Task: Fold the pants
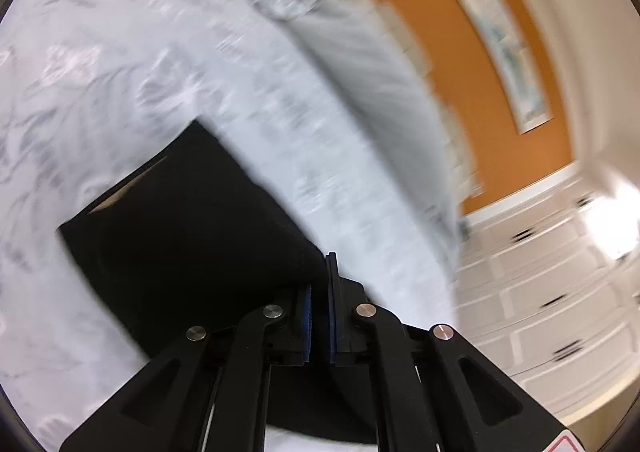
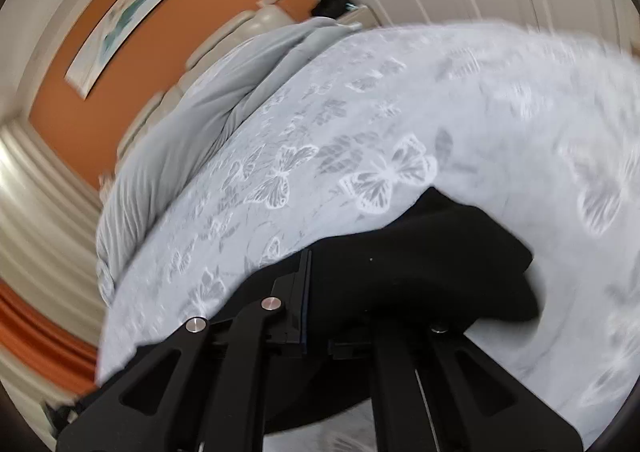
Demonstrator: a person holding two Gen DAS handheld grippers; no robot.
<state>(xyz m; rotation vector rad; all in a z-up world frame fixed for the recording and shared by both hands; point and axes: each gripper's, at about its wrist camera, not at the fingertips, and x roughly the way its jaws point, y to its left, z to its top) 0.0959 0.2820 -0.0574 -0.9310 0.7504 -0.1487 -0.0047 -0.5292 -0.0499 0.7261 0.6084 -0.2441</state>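
- My left hand-held gripper (image 1: 320,284) has its jaws pinched together on the black pants (image 1: 188,220), cloth draping over the left finger.
- My right hand-held gripper (image 2: 316,288) is likewise clamped on the pants (image 2: 420,260), fabric covering its right finger.
- The pants lie on the bed (image 2: 400,112), on the butterfly-patterned cover, folded, long axis running up and leftward in the left view.
- Grey pillows (image 2: 208,124) beyond, orange wall (image 1: 472,64) behind.

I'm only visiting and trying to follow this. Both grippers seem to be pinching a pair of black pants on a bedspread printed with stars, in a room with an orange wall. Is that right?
Nearly. The bedspread is printed with butterflies, not stars; the right wrist view shows them plainly. The rest holds: the left gripper and right gripper are shut on the black pants, and the wall is orange.
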